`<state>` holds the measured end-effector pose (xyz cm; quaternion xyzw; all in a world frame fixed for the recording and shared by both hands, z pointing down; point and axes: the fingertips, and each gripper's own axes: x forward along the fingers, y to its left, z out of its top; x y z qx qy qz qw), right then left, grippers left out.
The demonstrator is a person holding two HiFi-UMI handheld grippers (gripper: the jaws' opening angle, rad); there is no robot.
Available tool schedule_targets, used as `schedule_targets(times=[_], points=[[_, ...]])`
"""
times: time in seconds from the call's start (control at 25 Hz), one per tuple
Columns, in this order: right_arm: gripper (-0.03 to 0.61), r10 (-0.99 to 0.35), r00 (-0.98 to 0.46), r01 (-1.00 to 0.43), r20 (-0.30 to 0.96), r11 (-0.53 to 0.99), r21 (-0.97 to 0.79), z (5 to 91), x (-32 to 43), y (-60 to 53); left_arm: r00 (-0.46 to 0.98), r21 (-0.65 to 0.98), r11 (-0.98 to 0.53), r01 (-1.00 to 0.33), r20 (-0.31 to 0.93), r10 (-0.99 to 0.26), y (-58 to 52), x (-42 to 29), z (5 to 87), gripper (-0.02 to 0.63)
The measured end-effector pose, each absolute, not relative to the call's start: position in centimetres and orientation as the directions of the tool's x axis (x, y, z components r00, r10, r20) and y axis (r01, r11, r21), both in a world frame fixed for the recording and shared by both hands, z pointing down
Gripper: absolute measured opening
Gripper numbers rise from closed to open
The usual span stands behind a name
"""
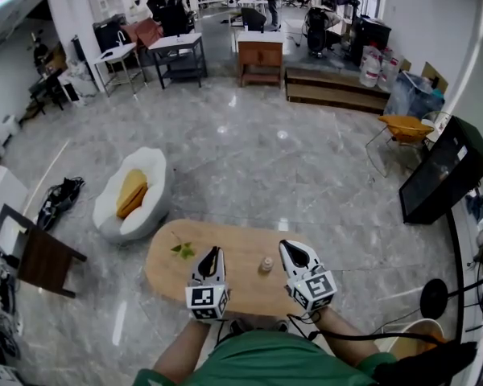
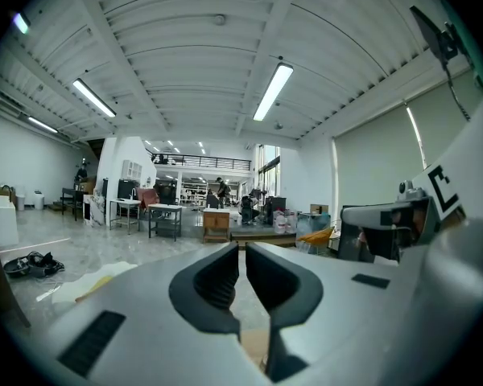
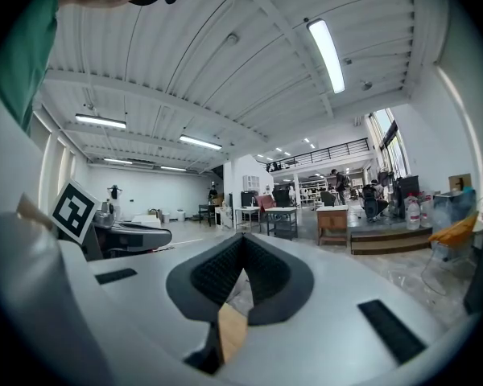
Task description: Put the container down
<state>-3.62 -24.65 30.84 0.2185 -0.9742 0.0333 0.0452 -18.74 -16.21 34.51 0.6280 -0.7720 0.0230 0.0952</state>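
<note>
My left claw [image 1: 213, 252] and right claw [image 1: 289, 248] rest pinched together, empty. The small tan container [image 1: 266, 264] already stands at twelve o'clock on the oval wooden table [image 1: 240, 246].

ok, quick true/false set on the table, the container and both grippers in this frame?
1. The container stands on the table, between the two grippers. True.
2. The left gripper holds the container. False: its jaws are shut with nothing between them.
3. The right gripper is wide open. False: it is shut and empty.
4. A green sprig lies on the table. True.
5. The cushion on the white seat is blue. False: it is yellow.
</note>
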Motion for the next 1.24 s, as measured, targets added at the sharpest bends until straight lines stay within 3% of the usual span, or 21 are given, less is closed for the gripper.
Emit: schedule_targets(times=[1.24], points=[[0.014, -0.381, -0.918, -0.388, 0.111, 0.921, -0.043, 31.0, -1.2, -25.3, -0.151, 0.074, 0.169, -0.983, 0.205, -0.967, -18.2, -14.4, 34.5, 0.043]])
